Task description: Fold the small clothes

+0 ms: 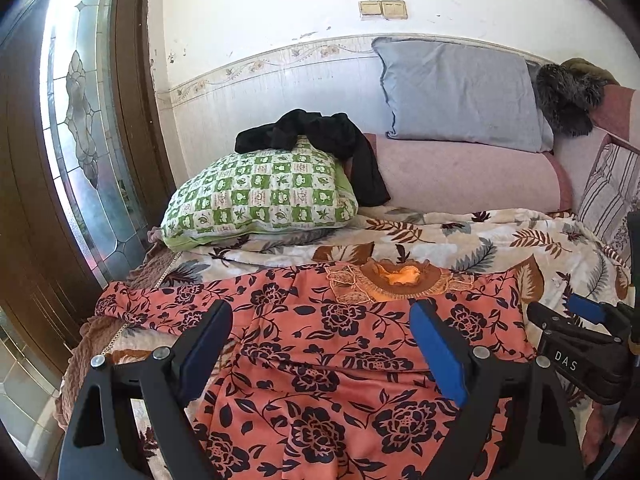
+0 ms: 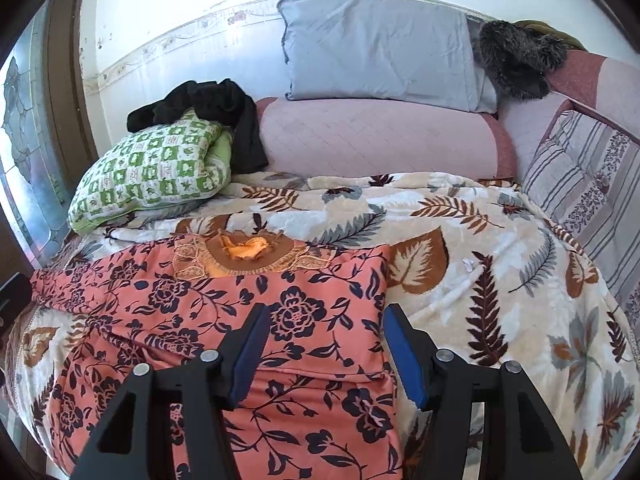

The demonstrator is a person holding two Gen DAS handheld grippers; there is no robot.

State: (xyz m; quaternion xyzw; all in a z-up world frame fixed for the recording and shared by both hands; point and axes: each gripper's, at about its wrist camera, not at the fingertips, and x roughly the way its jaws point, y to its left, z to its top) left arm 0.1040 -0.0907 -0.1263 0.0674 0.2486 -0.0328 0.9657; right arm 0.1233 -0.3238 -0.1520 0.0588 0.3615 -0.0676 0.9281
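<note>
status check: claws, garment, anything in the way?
Left claw open, empty, above the garment. Right claw open, empty, over its right edge. Floral garment flat on leaf blanket, partly folded. Nothing in the way.

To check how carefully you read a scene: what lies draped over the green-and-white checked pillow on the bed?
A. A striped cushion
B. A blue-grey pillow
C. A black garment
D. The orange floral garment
C: the black garment lies bunched across the top of the green-and-white checked pillow, one end hanging down its right side.
</note>
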